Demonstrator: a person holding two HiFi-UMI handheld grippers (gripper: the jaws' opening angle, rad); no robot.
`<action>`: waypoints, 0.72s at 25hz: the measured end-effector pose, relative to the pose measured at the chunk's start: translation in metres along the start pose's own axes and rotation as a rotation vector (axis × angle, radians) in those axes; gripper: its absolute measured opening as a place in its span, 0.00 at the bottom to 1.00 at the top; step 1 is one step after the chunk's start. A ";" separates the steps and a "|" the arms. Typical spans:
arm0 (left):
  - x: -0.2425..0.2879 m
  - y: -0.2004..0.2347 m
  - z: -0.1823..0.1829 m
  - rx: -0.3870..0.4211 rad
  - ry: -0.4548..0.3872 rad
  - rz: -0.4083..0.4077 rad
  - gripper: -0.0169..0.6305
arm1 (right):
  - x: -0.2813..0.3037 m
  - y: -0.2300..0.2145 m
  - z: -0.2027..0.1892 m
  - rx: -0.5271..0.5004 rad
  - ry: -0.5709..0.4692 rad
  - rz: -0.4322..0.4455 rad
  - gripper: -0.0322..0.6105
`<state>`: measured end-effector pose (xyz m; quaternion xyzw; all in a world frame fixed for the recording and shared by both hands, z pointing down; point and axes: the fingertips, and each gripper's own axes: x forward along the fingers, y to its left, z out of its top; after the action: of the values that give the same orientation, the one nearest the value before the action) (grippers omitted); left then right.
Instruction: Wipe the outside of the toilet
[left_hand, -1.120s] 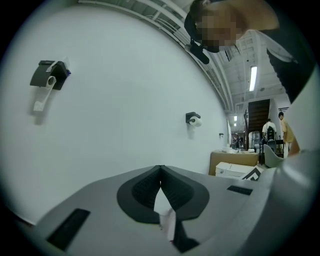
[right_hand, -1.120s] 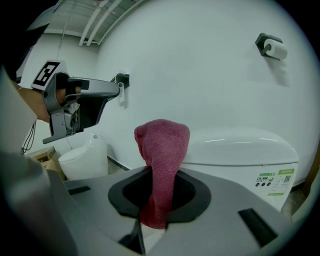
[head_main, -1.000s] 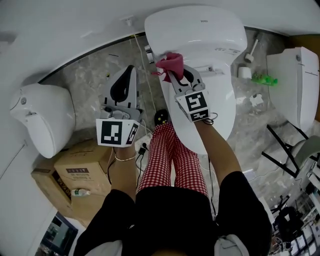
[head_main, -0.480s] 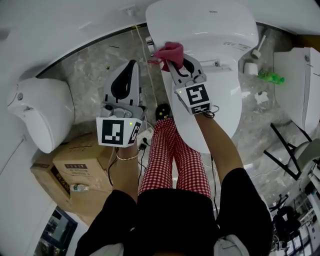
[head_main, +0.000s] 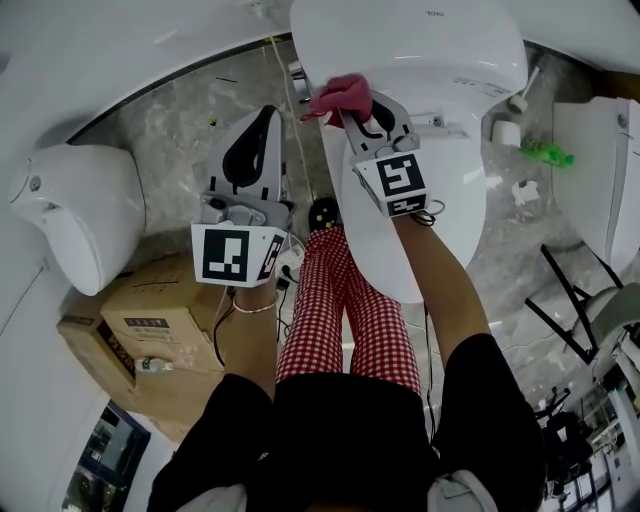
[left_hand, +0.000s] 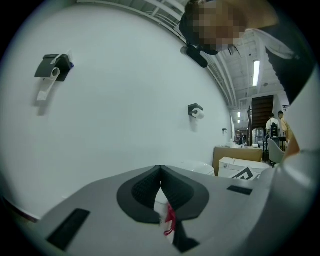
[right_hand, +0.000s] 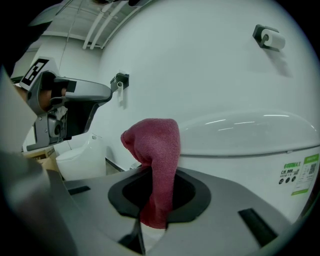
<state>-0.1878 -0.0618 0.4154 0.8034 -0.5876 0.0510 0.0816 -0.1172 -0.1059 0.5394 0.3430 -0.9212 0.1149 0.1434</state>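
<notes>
Nearest in the head view are the person's legs (head_main: 350, 320) in red-check trousers, just beside the front of the toilet (head_main: 430, 60). Both arms reach fwd.

L gripper (head_main: 258, 130) hangs over the floor (head_main: 170, 160), left of the toilet and apart from it. Its 2 jaws meet at the tips w/ nothing clamped. A tiny red scrap shows low in the slot; can't tell what it is.

R gripper (head_main: 352, 112) is over the toilet's left side, jaws clamped on a red cloth (head_main: 340, 95). The cloth stands up past the tips in 1 bunched fold. It sits at the toilet's left edge, where the rear part meets the seat. It looks to touch the white shell, but contact isn't certain.

In the R gripper view the lid is down, w/ a label (right_hand: 300, 175) low on the toilet's right side. Behind is a white wall w/ a roll holder (right_hand: 267, 36).

Off to the left are a 2nd toilet (head_main: 75, 230) and a box (head_main: 150, 320) near it. Off to the right, on the floor, are a paper roll (head_main: 507, 132), a brush (head_main: 520, 92) and a green item (head_main: 545, 155). Further right is another white fixture (head_main: 600, 170).
</notes>
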 end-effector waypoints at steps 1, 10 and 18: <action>0.001 -0.001 -0.001 -0.004 0.002 0.000 0.03 | -0.001 -0.001 0.000 0.005 -0.001 0.000 0.18; 0.012 -0.011 -0.007 -0.021 0.012 -0.006 0.03 | -0.010 -0.031 -0.002 0.007 -0.006 -0.036 0.18; 0.024 -0.029 -0.012 -0.028 0.027 -0.025 0.03 | -0.026 -0.064 -0.003 0.022 -0.013 -0.081 0.18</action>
<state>-0.1530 -0.0733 0.4293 0.8088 -0.5768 0.0528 0.1015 -0.0548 -0.1368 0.5406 0.3823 -0.9061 0.1167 0.1385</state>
